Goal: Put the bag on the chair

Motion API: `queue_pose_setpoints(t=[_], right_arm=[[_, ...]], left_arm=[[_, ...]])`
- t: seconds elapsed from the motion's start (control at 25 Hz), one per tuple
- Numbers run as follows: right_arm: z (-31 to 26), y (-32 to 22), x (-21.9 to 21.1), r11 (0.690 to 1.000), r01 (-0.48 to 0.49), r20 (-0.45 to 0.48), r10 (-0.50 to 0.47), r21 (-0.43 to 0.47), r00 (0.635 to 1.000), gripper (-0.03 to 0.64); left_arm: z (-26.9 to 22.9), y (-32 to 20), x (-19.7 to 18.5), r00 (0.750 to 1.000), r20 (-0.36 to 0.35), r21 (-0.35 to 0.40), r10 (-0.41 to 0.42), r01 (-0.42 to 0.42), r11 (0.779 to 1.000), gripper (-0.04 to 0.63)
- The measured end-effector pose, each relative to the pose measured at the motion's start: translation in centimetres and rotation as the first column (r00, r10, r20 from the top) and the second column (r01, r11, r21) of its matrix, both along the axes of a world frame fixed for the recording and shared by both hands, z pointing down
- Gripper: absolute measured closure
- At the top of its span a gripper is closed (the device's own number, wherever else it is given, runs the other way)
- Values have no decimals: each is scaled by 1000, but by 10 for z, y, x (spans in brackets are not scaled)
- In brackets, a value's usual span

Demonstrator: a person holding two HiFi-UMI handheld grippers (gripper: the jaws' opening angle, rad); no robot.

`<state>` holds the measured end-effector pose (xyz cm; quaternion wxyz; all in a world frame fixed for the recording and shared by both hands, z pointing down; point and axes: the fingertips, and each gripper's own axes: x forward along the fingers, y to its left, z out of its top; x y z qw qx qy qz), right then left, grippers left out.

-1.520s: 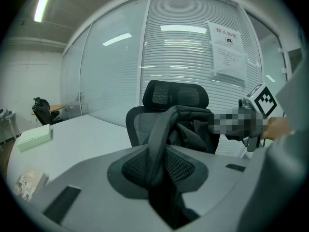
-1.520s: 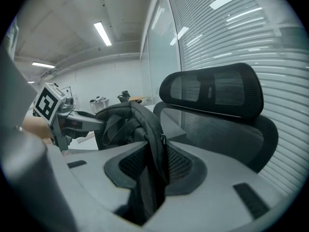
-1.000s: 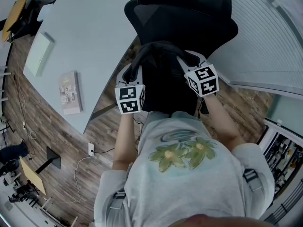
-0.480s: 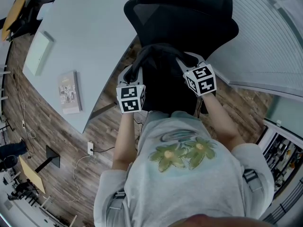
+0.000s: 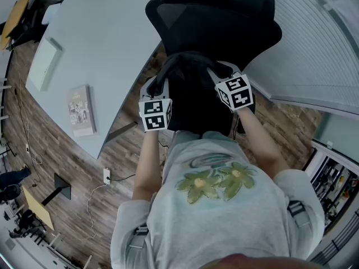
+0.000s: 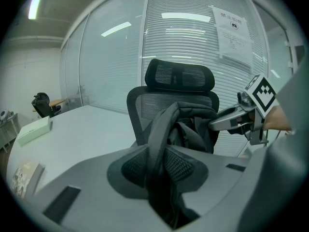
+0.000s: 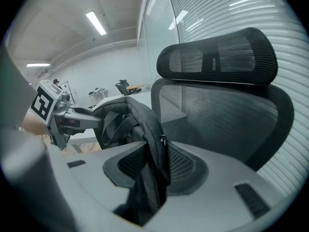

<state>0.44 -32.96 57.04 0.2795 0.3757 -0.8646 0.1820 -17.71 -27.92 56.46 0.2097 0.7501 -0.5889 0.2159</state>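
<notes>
Lowering the black bag (image 5: 189, 88) onto the chair (image 5: 224, 15) seat: strap pinched by left gripper (image 5: 156, 84), fabric between right gripper's (image 5: 217, 72) opening jaws. Likely calls next for full release, then a clean pull-back.

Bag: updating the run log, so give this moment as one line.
bag: in front of chair backrest | left gripper: shut on bag | right gripper: jaws opening, bag between | seat contact: not visible

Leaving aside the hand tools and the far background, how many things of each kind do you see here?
Black chair: 1
Black bag: 1
Pale table: 1
Book: 1
Pale green box: 1
Total: 5
</notes>
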Motion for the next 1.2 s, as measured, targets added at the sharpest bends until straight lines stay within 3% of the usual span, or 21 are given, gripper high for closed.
queue_pose_setpoints(t=[0.36,0.8,1.2], right_arm=[[14,-6,-6,999,12,11,-12,43,1000,485],[31,-19,-6,996,17,-4,-17,87,1000,485],[44,-39,-13,996,33,-81,-27,82,996,480]], left_arm=[[12,-7,-9,999,-30,59,-41,43,997,478],[23,-19,-10,998,-19,129,-52,54,990,471],[31,-38,-18,996,-57,118,-75,82,990,465]])
